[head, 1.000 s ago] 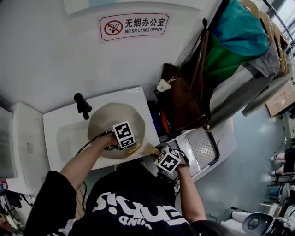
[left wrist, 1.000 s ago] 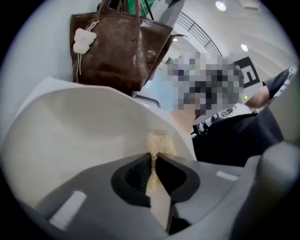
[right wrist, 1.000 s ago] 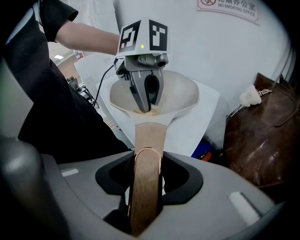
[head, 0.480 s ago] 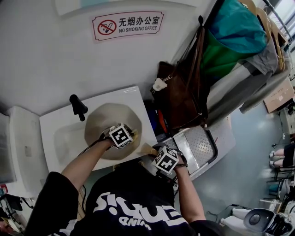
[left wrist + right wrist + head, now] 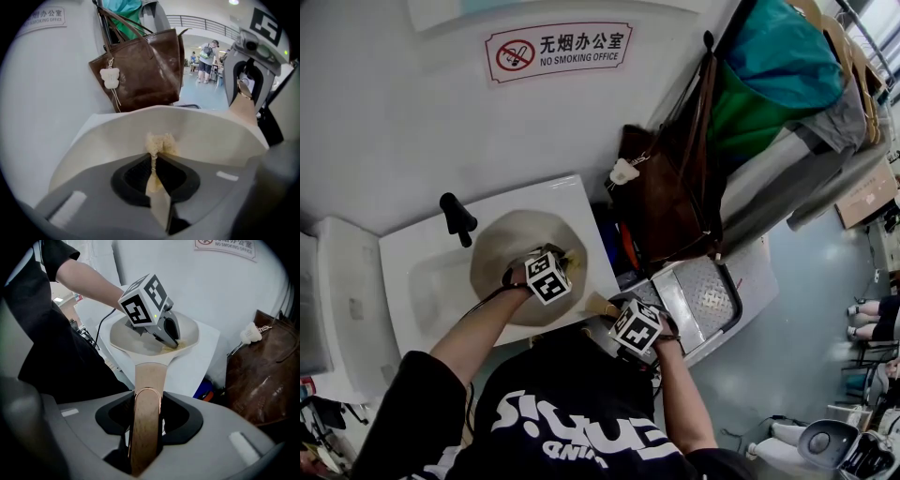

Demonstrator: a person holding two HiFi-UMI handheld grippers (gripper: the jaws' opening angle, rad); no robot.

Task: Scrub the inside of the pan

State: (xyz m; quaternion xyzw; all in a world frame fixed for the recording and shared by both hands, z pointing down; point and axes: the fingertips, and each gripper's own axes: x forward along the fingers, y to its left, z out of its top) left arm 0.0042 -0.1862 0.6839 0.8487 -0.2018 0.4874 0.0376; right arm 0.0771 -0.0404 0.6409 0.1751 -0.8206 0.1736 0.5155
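A cream pan (image 5: 500, 246) rests on the white sink top. My left gripper (image 5: 565, 265) reaches down into it, shut on a yellowish sponge (image 5: 573, 262) that presses against the pan's inner wall on the right side. In the left gripper view the sponge (image 5: 159, 142) sticks out between the jaws against the pan's wall (image 5: 206, 133). My right gripper (image 5: 146, 420) is shut on the pan's wooden handle (image 5: 147, 399) at the near rim. From the right gripper view the left gripper (image 5: 171, 340) stands over the pan (image 5: 136, 341).
A black faucet (image 5: 457, 217) stands at the back left of the white sink top (image 5: 417, 281). A brown bag (image 5: 675, 202) and hanging clothes (image 5: 787, 84) crowd the right side. A metal tray (image 5: 712, 300) lies lower right.
My left gripper has turned and slid the sponge from the pan's near rim farther up its right side. The right gripper and the handle have stayed still.
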